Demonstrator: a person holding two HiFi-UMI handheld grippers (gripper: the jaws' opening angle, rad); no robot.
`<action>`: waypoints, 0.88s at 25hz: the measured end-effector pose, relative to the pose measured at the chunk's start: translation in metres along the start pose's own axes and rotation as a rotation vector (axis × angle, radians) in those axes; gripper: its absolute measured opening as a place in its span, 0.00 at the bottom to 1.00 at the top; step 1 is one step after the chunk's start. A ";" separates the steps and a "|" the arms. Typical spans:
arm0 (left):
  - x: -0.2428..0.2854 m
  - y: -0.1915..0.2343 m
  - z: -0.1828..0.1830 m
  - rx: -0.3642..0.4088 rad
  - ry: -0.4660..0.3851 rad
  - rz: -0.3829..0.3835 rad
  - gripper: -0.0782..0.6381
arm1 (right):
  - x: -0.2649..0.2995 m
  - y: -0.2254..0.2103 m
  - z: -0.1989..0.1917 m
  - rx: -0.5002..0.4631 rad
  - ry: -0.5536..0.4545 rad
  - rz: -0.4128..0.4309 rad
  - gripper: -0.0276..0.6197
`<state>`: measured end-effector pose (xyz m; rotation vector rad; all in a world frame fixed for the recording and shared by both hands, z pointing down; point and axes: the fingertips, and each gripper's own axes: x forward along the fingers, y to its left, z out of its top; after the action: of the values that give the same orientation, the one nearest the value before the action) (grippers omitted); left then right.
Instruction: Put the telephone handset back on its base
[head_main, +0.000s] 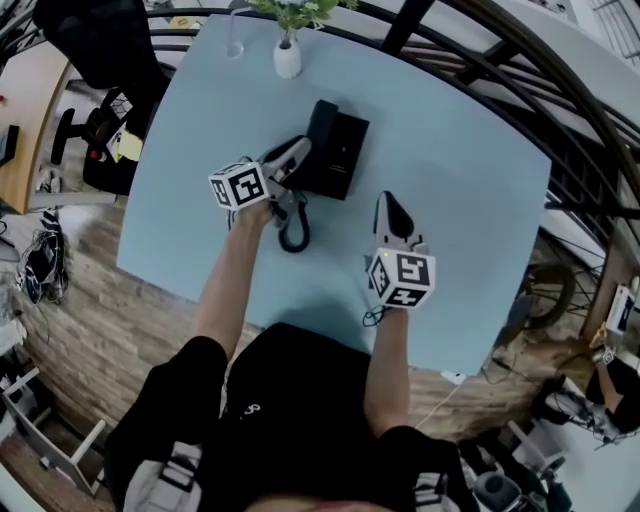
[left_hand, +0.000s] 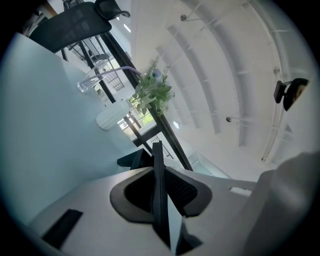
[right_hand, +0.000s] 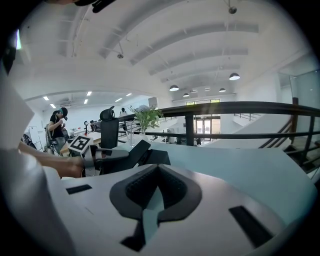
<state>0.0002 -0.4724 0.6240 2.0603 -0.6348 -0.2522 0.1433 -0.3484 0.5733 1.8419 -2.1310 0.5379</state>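
On the pale blue table (head_main: 460, 200), the handset (head_main: 318, 130) lies along the left side of its base (head_main: 343, 155), with the left gripper (head_main: 298, 148) clenched empty just beside it, the right gripper (head_main: 388, 204) likewise clenched empty, and a white vase (head_main: 287, 58) holding green sprigs (head_main: 296, 12).

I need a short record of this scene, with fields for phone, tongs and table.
handset: black, at the base, gripped by left tongs
base: black, on the table
cord: looped on the table
left tongs: shut on handset
right tongs: shut, empty, apart from the phone
vase: white, at far table edge
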 end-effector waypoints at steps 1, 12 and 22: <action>0.002 0.002 -0.002 -0.005 0.003 -0.001 0.21 | 0.001 -0.001 -0.001 0.001 0.003 -0.002 0.03; 0.008 0.011 -0.011 0.155 0.036 0.012 0.21 | 0.007 0.001 -0.004 -0.002 0.017 -0.004 0.03; 0.005 0.025 -0.020 0.355 0.133 0.236 0.19 | 0.003 0.005 -0.002 0.000 0.013 0.005 0.03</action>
<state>0.0038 -0.4709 0.6566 2.2874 -0.8805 0.1445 0.1377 -0.3495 0.5756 1.8289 -2.1283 0.5496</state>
